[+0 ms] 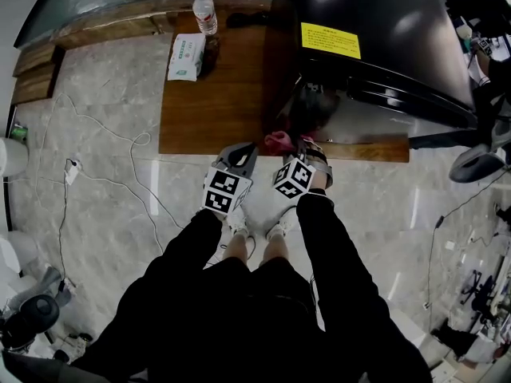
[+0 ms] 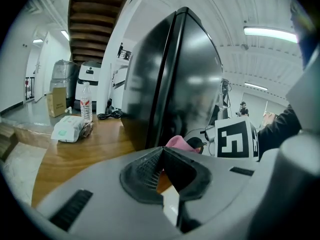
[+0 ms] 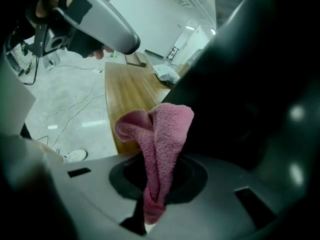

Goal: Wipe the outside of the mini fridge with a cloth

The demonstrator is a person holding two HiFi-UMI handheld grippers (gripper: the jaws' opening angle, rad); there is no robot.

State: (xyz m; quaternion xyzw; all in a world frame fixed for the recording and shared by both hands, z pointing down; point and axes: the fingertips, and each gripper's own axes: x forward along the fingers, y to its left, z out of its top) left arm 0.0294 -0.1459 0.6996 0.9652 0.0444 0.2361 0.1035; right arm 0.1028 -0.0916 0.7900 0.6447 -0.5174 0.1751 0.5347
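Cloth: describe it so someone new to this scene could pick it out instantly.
Find the black mini fridge standing on the wooden platform. At its near corner the right gripper is shut on the cloth. It is the only pink terry thing; the pack nearby is white.

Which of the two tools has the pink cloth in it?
The right tool: its jaws are shut on the cloth, which sticks out beside the fridge. The left tool has its jaws together with nothing between them.

The fridge [image 1: 375,30] stands on the platform's [image 1: 215,110] right half, cloth [image 1: 278,141] at the near edge; pack [image 1: 186,57] at the far left corner, bottle [image 1: 205,12] behind it.
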